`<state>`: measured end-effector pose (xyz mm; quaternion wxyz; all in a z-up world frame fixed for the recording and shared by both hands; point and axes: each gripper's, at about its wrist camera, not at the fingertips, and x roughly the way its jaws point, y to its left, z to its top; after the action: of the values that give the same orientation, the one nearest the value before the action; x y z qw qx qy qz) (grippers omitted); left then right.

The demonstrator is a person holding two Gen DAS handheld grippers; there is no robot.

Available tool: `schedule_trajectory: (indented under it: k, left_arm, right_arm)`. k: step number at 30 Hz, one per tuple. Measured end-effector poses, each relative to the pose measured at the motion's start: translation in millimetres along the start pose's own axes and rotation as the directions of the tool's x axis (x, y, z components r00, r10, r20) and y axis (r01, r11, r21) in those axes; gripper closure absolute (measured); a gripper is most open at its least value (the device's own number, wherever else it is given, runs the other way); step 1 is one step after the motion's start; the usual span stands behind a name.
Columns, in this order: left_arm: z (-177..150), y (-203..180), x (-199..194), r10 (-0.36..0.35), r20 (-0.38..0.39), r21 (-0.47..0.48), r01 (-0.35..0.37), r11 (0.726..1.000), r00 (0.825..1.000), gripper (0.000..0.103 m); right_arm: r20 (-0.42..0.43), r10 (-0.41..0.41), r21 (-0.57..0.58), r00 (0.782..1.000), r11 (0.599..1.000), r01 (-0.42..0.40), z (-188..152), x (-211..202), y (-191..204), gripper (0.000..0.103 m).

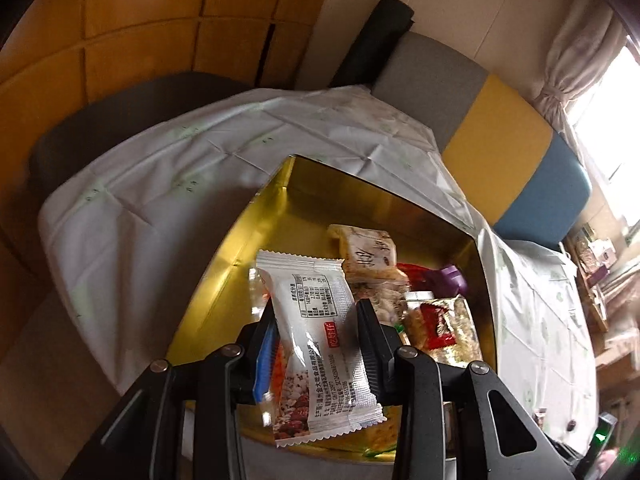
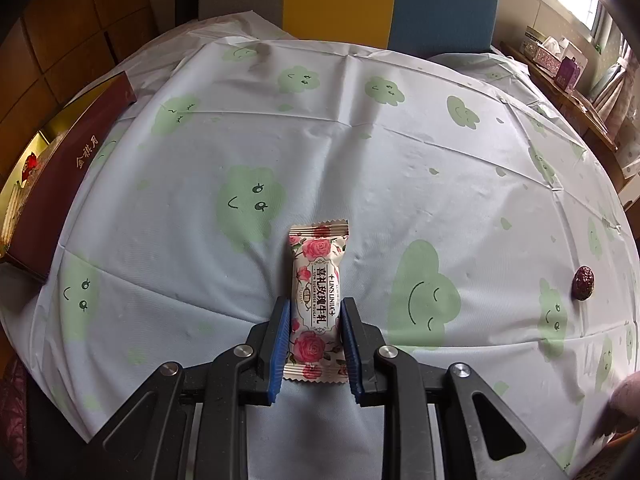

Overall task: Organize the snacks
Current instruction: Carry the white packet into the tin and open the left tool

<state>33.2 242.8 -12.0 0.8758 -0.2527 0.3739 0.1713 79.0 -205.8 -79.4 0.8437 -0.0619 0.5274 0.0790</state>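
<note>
Left gripper point(image 1: 316, 344) clamps a white packet point(image 1: 316, 344) above the gold box point(image 1: 256, 248); next, release it inside. Right gripper point(image 2: 314, 320) pinches the rose candy point(image 2: 316, 300), box at nine o'clock.

Cloud-print tablecloth point(image 2: 320, 128), tricolour chair point(image 1: 500, 136)

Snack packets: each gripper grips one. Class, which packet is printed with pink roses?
The rose nougat packet in the right gripper; the left gripper holds a white packet printed with grains and a nutrition table over the gold tin.
</note>
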Motion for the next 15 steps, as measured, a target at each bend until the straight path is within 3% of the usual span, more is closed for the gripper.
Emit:
schedule_trajectory:
  k: [6, 10, 15]
  left_arm:
    - [2.1, -18.1, 31.6, -0.006, -0.051, 0.043, 0.008, 0.999, 0.999, 0.065]
    - [-3.3, -21.8, 54.0, 0.029, -0.096, 0.06, -0.023, 0.998, 0.995, 0.063]
    - [-13.9, -21.4, 56.4, 0.09, -0.084, 0.092, -0.082, 0.992, 0.992, 0.063]
  right_arm:
    - [0.003, -0.002, 0.004, 1.0, 1.0, 0.002, -0.6, 0.1, 0.4, 0.078]
    - [0.0, -0.002, 0.005, 1.0, 1.0, 0.002, -0.3, 0.1, -0.3, 0.078]
    - [0.0, -0.002, 0.006, 1.0, 1.0, 0.002, 0.3, 0.0, -1.0, 0.078]
